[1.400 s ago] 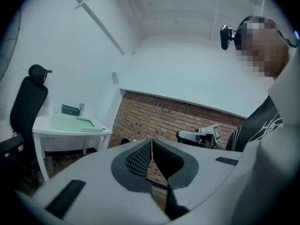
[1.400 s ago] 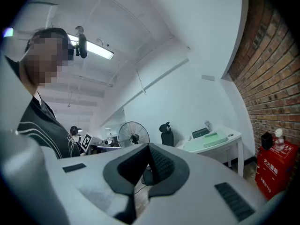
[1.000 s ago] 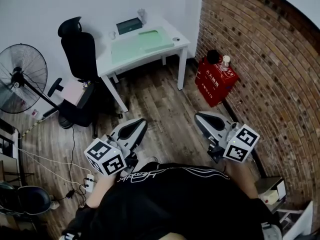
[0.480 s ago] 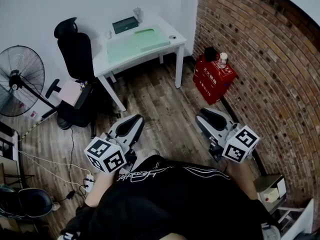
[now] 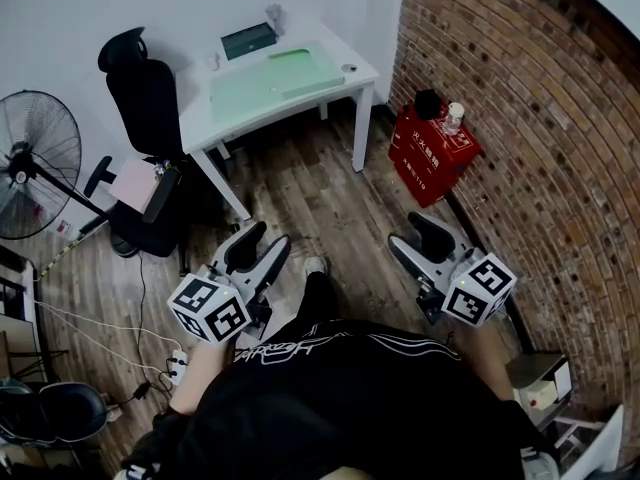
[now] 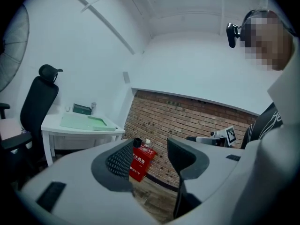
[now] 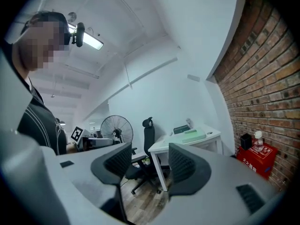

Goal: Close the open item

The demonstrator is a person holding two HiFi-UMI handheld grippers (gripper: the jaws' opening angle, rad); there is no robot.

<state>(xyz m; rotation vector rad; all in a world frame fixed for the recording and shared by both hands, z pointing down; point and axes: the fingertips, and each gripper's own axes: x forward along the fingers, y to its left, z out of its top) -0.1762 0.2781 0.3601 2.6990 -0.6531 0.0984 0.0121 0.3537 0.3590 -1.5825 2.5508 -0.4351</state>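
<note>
Two grippers sit low in the head view: left gripper (image 5: 265, 245) and right gripper (image 5: 412, 236), both over the wood floor (image 5: 320, 203) and well apart from the white desk (image 5: 205, 128) at upper centre. A green flat item (image 5: 275, 78) and a dark box (image 5: 248, 40) lie on the desk; can't tell which one is open. Left gripper view: jaws spread, just been opening, nothing between them, red box (image 6: 139, 159) far behind by the brick wall. Right gripper view: jaws spread, also just been opening, empty; desk and office chair (image 7: 149, 142) beyond.
</note>
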